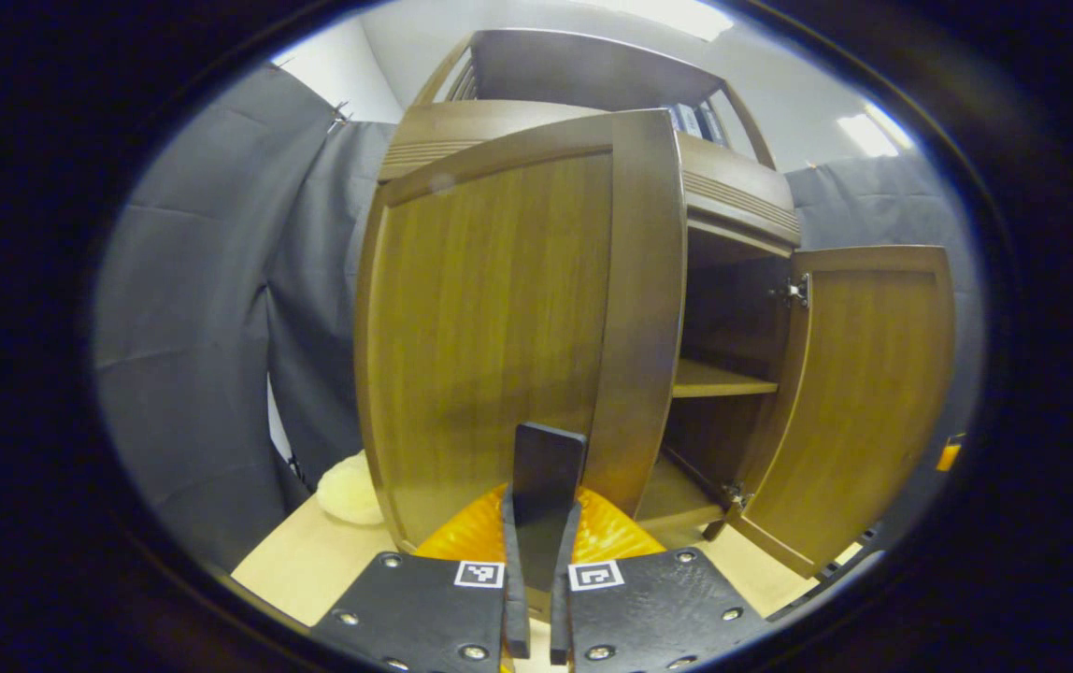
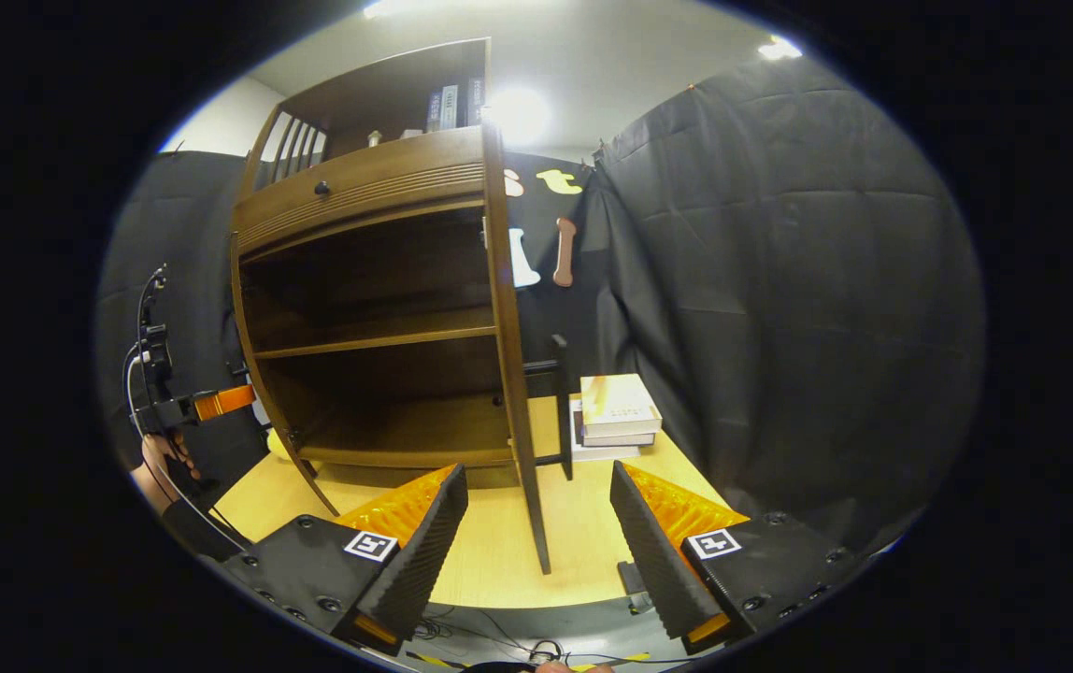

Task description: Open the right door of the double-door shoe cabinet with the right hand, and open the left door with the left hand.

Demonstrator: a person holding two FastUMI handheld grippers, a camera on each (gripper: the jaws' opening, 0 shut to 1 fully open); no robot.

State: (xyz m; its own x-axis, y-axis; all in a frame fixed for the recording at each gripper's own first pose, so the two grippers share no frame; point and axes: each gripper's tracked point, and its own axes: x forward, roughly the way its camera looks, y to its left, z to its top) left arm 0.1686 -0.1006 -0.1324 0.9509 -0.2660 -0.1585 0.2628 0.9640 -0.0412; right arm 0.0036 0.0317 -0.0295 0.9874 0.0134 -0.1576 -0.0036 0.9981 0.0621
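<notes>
The brown wooden shoe cabinet (image 1: 733, 201) stands on a light table. Its left door (image 1: 490, 327) is swung partly out toward me. The door's dark handle (image 1: 548, 463) sits between the fingers of my left gripper (image 1: 537, 509), which is shut on it. The right door (image 1: 864, 393) hangs wide open, showing the shelf (image 1: 723, 379). In the right gripper view that right door (image 2: 510, 355) appears edge-on with its handle (image 2: 560, 402) on the far side. My right gripper (image 2: 536, 481) is open, its fingers wide apart on either side of the door's edge, not touching it.
A stack of books (image 2: 616, 411) lies on the table (image 2: 490, 551) right of the cabinet. A pale soft object (image 1: 350, 486) sits by the cabinet's left foot. Black cloth walls close in on both sides. The other gripper (image 2: 172, 402) and a hand (image 2: 161, 460) show at far left.
</notes>
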